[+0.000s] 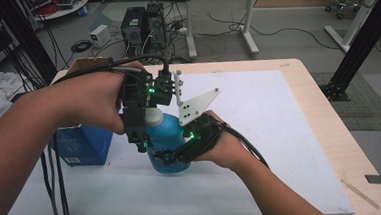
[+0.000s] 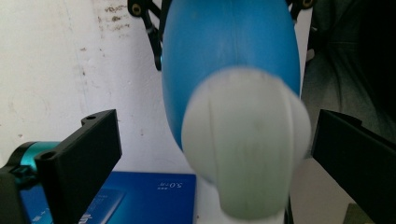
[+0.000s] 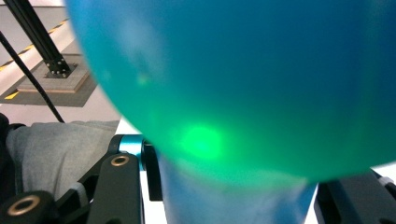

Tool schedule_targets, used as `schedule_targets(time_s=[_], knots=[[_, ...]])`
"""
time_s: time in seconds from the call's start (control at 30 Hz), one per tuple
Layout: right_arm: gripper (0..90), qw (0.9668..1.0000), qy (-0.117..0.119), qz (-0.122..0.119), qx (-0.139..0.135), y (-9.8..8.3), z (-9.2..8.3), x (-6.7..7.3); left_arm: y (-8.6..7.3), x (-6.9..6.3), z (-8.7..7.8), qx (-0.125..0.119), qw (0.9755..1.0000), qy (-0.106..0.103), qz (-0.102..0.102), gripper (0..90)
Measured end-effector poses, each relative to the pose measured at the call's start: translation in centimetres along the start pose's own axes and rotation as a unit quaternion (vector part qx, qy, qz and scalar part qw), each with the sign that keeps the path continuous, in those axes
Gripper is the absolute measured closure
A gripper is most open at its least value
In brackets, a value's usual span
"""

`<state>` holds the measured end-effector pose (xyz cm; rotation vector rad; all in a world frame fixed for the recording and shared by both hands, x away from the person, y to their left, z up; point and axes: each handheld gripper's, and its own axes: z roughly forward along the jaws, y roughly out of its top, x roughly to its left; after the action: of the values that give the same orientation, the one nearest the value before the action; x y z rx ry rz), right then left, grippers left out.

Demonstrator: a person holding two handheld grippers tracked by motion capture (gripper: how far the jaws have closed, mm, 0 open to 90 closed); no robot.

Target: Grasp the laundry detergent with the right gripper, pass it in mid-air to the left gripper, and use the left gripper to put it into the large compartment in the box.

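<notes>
Over the white mat (image 1: pixel 277 123), the right gripper (image 1: pixel 175 154) pinches the blue bottle's (image 1: pixel 169 136) body, its jaws mostly hidden behind that blurred blue bulk in the right gripper view. Above it, the left gripper (image 1: pixel 141 134) holds its jaws spread either side of the white cap (image 2: pixel 245 140), not touching; the cap's lower edge is cut off. A blue box (image 1: pixel 83 146) lies partly behind the left forearm

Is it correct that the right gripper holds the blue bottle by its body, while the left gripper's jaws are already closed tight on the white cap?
Not quite. The left gripper is open: in the left gripper view its jaws stand apart on either side of the white cap without touching it. The rest holds: the right gripper grips the blue bottle by its body, as the high view shows.
</notes>
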<state>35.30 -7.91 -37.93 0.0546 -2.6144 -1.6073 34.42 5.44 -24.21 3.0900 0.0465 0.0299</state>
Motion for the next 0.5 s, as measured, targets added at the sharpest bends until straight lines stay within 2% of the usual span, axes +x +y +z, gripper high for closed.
schedule_targets(time_s=[0.23, 0.5], knots=[[46.8, 1.0, 0.009, 0.002, -0.004, 0.9, 1.0, -0.1, 0.0, -0.2, 0.3, 0.002, 1.0, 0.0, -0.006, 1.7], [46.8, 0.9999, 0.012, 0.004, -0.01, 1.2, 1.4, -0.1, 0.0, -0.2, 0.5, 0.007, 0.9999, -0.003, -0.011, 1.7]])
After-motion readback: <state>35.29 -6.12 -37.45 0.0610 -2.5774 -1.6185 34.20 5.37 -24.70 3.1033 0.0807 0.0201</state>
